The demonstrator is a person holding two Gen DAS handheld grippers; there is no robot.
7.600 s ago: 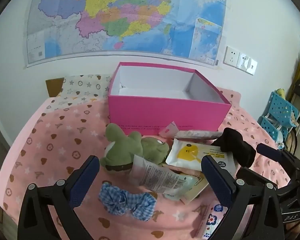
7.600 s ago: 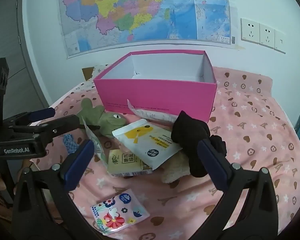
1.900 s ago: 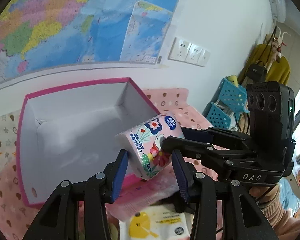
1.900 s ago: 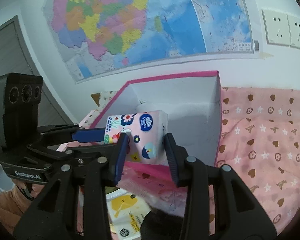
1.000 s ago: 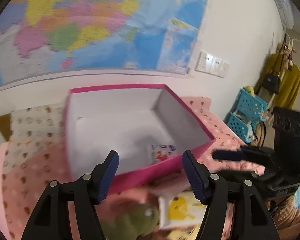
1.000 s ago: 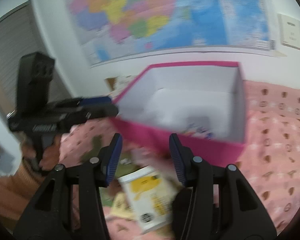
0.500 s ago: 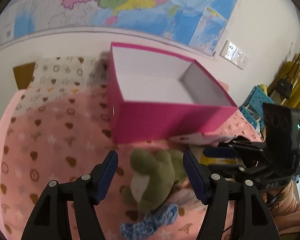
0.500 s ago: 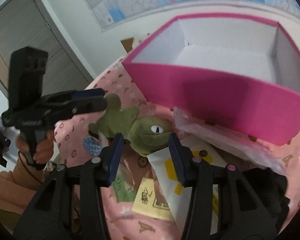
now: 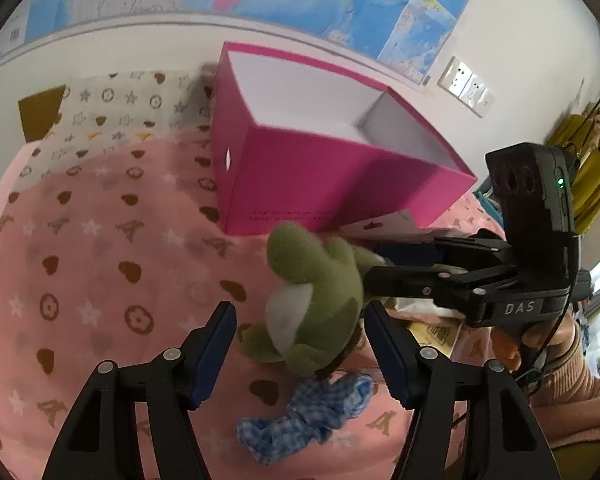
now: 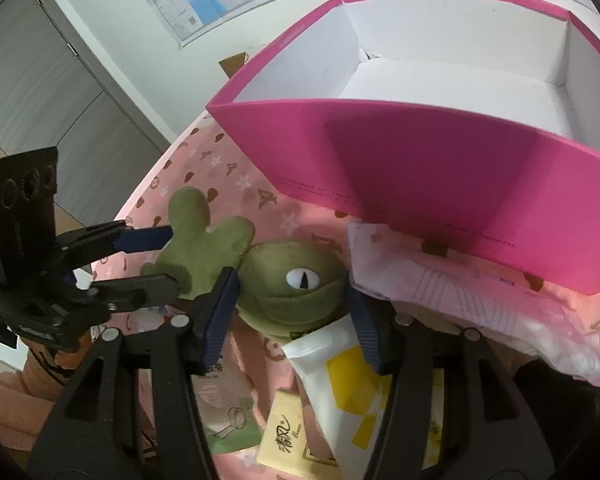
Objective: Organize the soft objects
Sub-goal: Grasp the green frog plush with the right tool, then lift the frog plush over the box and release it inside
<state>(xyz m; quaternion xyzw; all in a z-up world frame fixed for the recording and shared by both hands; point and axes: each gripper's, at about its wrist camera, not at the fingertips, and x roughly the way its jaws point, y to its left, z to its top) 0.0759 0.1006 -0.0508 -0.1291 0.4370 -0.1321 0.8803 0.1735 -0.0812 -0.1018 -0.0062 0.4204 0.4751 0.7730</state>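
A green plush frog point(image 9: 316, 300) lies on the pink blanket in front of the open pink box point(image 9: 300, 172). My left gripper point(image 9: 300, 344) is open, with its fingers on either side of the frog's body and legs. My right gripper point(image 10: 290, 308) is open around the frog's head point(image 10: 292, 280), which shows one white eye. Each gripper shows in the other's view, the right one point(image 9: 384, 264) reaching the frog from the right and the left one point(image 10: 160, 256) from the left. The box point(image 10: 420, 168) has white inner walls; its floor is hidden.
A blue checked bow point(image 9: 312, 412) lies just in front of the frog. A white and yellow wipes pack point(image 10: 348, 376), a yellow tissue pack point(image 10: 288, 440) and a pale pink soft pack point(image 10: 460, 300) lie by the box. A map hangs on the wall point(image 9: 300, 0).
Both grippers have come down from the box to the plush frog and now straddle it, one from each side. Earlier the flowered tissue pack was dropped into the box.
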